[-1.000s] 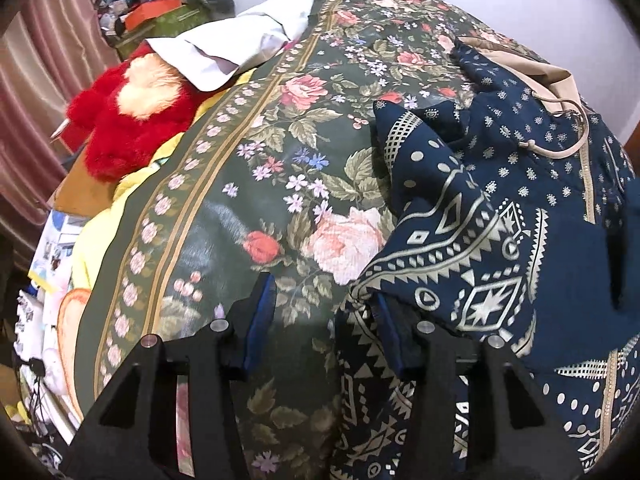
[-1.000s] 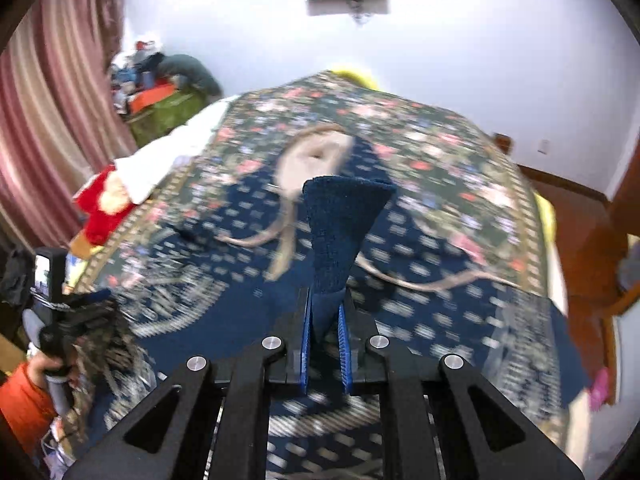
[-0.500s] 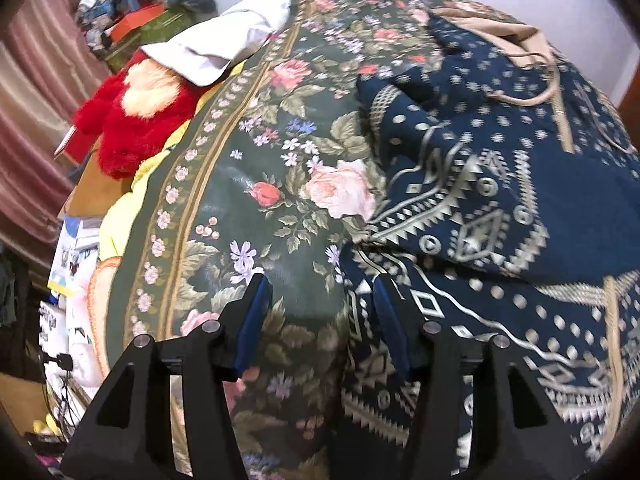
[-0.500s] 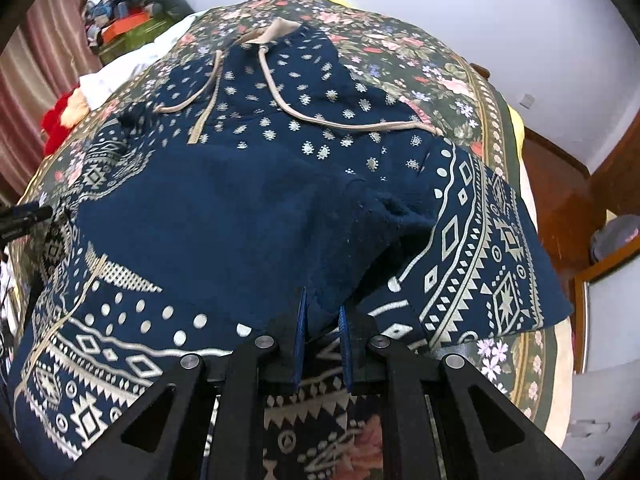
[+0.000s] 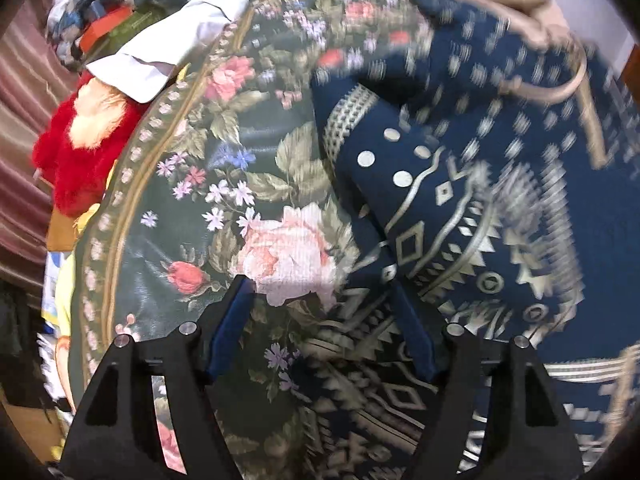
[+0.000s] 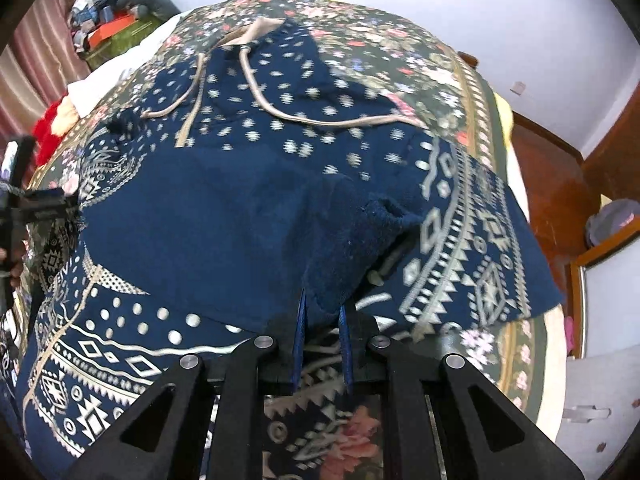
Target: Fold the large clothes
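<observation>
Two tools (image 5: 320, 320) (image 6: 322, 316) over unlabelled navy garment (image 6: 224, 208)

Bare floral bedspread (image 5: 192, 208) left of navy garment (image 6: 224, 216): free passage. Red plush toy (image 5: 80, 152), white pillow (image 5: 192, 40) block bed's left edge.

1 navy patterned garment (image 6: 224, 208), 1 floral bedspread (image 5: 192, 208), 1 red plush toy (image 5: 80, 160), 2 grippers: left (image 5: 320, 320), right (image 6: 322, 312).
</observation>
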Demonstrator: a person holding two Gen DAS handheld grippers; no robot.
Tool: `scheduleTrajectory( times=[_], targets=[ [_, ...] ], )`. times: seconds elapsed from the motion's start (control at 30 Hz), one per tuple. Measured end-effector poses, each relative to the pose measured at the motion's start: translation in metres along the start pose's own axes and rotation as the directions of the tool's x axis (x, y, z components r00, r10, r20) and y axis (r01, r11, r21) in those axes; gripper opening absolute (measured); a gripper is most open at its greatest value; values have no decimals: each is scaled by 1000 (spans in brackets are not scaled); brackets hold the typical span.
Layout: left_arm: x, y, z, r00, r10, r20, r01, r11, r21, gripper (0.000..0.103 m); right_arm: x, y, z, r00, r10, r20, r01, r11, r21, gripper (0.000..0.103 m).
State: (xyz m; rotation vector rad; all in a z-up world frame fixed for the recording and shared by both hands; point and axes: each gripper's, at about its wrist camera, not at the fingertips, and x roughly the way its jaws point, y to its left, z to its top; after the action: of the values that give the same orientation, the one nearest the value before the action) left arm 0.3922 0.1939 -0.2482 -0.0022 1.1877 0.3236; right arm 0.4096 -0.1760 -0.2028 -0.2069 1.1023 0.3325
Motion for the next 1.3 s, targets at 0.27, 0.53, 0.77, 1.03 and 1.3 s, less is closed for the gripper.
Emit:
scheduleTrajectory(
  times=[0.27,0.53,0.77,1.03,1.3],
  targets=[
    [-11,-4,-32,994,77,81,-88,987,137,75,-39,-35,1,972,-198,127,190,979,75,49],
    [-16,0,-39,992,87,91,-97,988,120,75,-36,-7,30,989,-34,143,31,999,24,84],
    [-30,-3,-56,989,123,82,-135,977,163,75,30,26,22,989,-148,4,148,987,-57,84],
    [-69,-22,-45,988,72,134,-95,980,174,75,-19,-49,7,997,3,73,-15,987,157,84],
    [-90,-105,5,981,-113,156,80,976,201,79,-18,-176,-20,986,157,55,-163,837,522,84]
  ],
)
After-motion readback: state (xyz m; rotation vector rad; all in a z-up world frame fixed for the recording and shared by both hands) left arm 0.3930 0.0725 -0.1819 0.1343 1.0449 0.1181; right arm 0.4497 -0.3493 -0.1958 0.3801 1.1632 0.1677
